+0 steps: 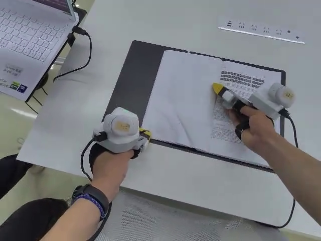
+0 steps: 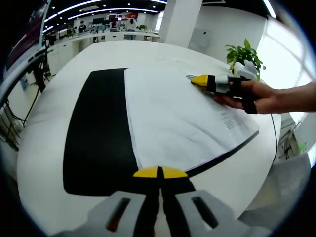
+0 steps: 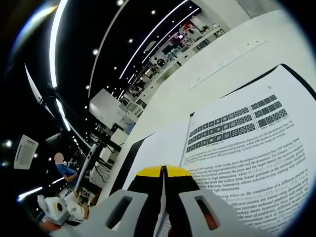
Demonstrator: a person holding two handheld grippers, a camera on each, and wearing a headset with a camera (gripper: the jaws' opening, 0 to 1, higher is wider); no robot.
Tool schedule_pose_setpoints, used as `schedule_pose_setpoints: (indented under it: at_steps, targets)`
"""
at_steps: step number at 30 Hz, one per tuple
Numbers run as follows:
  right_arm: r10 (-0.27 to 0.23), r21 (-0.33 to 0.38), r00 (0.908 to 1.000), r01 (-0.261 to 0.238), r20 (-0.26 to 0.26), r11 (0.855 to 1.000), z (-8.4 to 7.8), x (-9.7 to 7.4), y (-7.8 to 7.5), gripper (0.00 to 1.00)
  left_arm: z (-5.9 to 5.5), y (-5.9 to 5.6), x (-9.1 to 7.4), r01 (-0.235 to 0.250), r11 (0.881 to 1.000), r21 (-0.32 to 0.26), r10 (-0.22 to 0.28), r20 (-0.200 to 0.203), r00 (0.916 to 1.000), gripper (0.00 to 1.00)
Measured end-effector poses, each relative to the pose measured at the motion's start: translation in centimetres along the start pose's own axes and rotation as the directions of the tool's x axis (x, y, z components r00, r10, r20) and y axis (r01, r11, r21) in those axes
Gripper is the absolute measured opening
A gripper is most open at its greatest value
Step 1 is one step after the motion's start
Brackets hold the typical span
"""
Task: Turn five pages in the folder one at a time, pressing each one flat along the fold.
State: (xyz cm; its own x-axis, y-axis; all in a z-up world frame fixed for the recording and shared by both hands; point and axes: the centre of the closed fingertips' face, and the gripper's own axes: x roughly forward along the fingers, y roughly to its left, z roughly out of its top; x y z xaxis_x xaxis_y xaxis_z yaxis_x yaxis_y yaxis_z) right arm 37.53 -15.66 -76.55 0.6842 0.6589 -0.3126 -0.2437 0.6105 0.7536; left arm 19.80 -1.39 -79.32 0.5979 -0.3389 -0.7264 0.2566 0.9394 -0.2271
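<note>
Folder (image 1: 131,80): one, black, lying open on the white table (image 1: 165,25) in front of the person. Its bare left cover is flat, and its stack of sheets takes up the middle and right.
Pages: two faces showing. The left page (image 1: 185,95) is blank and slightly rippled. The right page (image 1: 223,128) is printed, with a block of small chequered squares (image 1: 242,79) at its top and lines of text below.
Laptop (image 1: 30,35): one, white and open, at the far left corner of the table and well apart from the folder.
Socket strip (image 1: 261,29): one, a long white bar set in the table beyond the folder's far edge.
Hands: two. The left hand (image 1: 108,168) wraps one gripper at the near edge, with a dark band on its wrist. The right hand (image 1: 253,128) lies over the printed page.
Left gripper (image 1: 145,133): one, its yellow tips closed together with only a thin seam between them. They sit at the folder's near edge by the blank page's near corner, and no sheet shows between them.
Right gripper (image 1: 217,89): one, its yellow tips also closed tip to tip with nothing between them. They rest on the paper at the fold, just beside the chequered block.
Cables: three, all black. One (image 1: 85,55) runs from the laptop's side, one (image 1: 84,155) loops from the left gripper, and one (image 1: 293,150) trails from the right gripper across the table.
</note>
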Motion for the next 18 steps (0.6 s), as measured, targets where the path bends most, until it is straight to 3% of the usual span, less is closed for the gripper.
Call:
schedule_pose_setpoints:
  at_steps: [4, 15, 18]
  targets:
    - [-0.022, 0.061, 0.9977, 0.019, 0.065, 0.998, 1.3, 0.6, 0.3, 0.0, 0.0, 0.0, -0.1, -0.001, 1.0, -0.01, 0.001, -0.002, 1.0, 0.0]
    - [-0.036, 0.114, 0.9904, 0.02, 0.134, 0.993, 3.0, 1.5, 0.4, 0.0, -0.1, 0.1, -0.3, 0.0, 1.0, -0.008, 0.0, -0.002, 1.0, 0.0]
    - [-0.043, 0.114, 0.9889, 0.027, 0.142, 0.993, 3.8, 2.5, -0.6, 0.0, -0.1, 0.1, -0.3, 0.0, 1.0, -0.004, 0.0, -0.003, 1.0, 0.0]
